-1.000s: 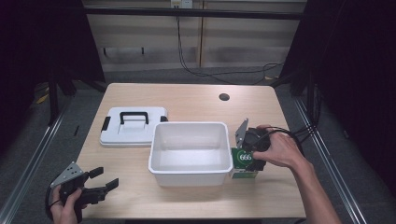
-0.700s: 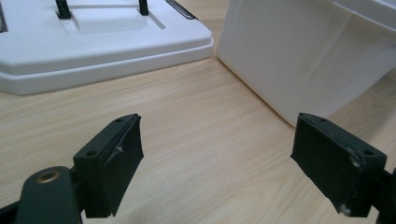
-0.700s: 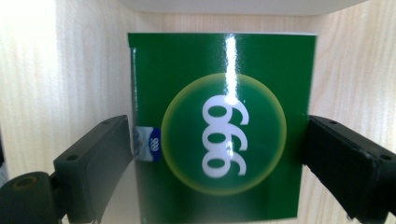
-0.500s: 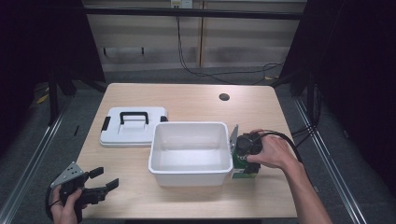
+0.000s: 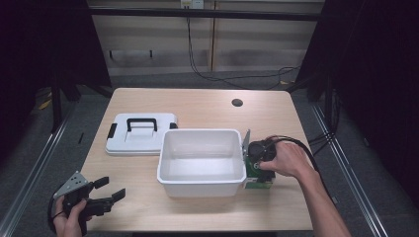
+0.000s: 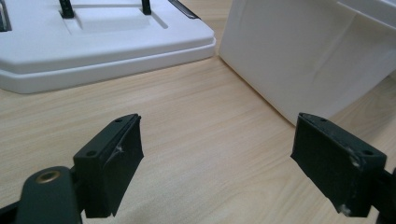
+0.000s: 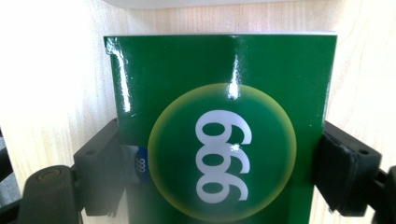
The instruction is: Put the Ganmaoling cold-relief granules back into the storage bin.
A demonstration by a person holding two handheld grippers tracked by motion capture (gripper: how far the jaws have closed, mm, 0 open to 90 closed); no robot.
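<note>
At the front left corner of the table point(image 5: 197, 101), the left gripper point(image 5: 109, 190) rests with its jaws spread wide. Behind it lies a white lid point(image 5: 141, 133), then the white tub point(image 5: 201, 160). Just beside the tub's right wall, the right gripper point(image 5: 258, 165) pinches a green box point(image 7: 219, 130).

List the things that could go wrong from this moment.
1. The right tongs pinch the glossy green box only at its side edges; it might slip or twist on lifting.
2. The box sits tight against the white bin; it could catch the rim and shove the bin.
3. The left tongs hang open near the bin and white lid and might bump either.
</note>
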